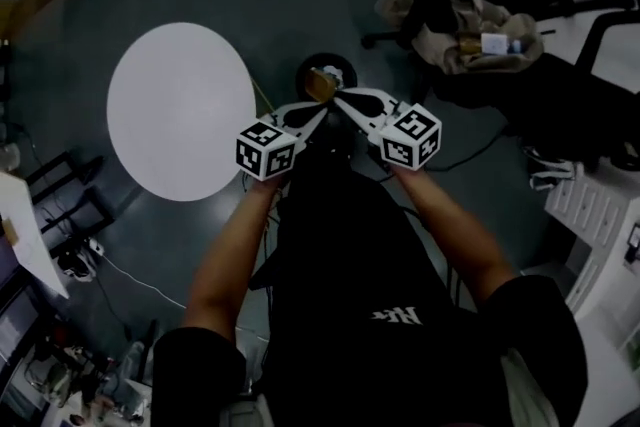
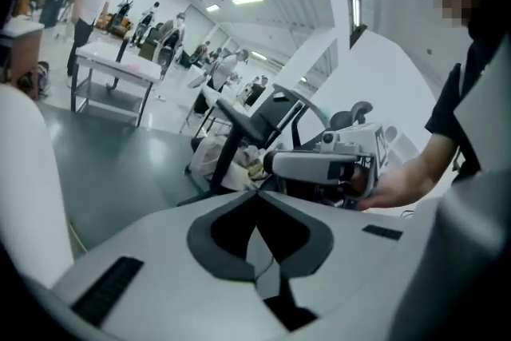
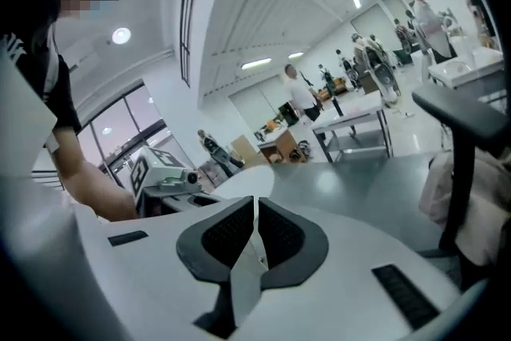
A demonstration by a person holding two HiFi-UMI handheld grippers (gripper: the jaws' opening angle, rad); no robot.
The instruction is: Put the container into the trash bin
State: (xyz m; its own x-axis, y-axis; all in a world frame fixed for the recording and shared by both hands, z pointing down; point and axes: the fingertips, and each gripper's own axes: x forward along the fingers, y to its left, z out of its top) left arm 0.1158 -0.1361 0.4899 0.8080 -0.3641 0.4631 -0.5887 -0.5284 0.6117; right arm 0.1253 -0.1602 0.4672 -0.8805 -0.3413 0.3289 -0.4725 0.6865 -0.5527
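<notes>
In the head view a black round trash bin stands on the dark floor just beyond both grippers. A brownish thing shows in its mouth; I cannot tell whether it is the container. My left gripper and right gripper are held up side by side, their tips almost meeting above the bin. The left gripper view has the left gripper shut with nothing between its pads, and the right gripper beside it. In the right gripper view the right gripper is likewise shut and empty.
A white round table stands to the left of the bin. An office chair draped with cloth is at the upper right, a white rack at the right. Cables run over the floor. People and metal tables stand far off.
</notes>
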